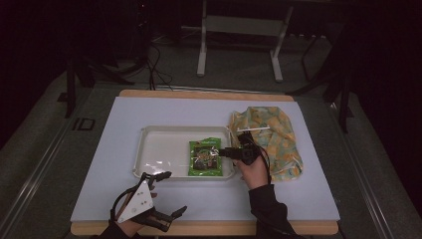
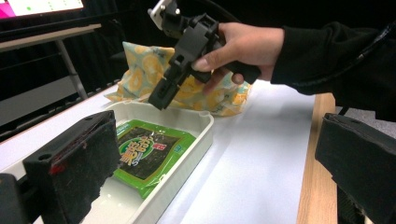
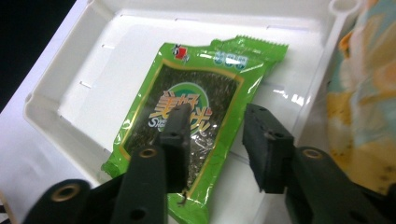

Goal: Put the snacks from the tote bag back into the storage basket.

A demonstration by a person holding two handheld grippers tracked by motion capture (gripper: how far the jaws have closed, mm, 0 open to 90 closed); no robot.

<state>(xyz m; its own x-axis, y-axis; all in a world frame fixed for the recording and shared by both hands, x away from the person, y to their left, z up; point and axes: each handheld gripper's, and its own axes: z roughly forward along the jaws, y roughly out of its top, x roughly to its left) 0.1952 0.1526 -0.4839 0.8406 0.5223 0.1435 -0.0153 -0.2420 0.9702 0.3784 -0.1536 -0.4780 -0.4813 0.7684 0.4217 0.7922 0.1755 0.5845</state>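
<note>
From the high view, a white tray [image 1: 149, 149] sits mid-table on the pale table cover [image 1: 99, 164], and a green snack packet [image 1: 204, 157] lies flat in its right end, close to the right wall. The right gripper [image 1: 230, 152] reaches over that wall, its jaws spread and holding nothing, with a yellow patterned cloth bag [image 1: 278, 139] just beside the tray behind the hand. The left gripper [image 1: 171, 196] rests near the front edge of the table, jaws wide apart and empty, with bare cover around it. In the left gripper view, the right gripper [image 2: 161, 100] hangs above the tray's far rim [image 2: 205, 122], clear of the packet [image 2: 149, 151]; the wooden table edge [image 2: 317, 163] runs along the right. In the right gripper view, the open jaws stand above the packet [image 3: 196, 116], one over its lower middle, the other over its right edge; bare tray floor [image 3: 102, 79] lies left of it.
</note>
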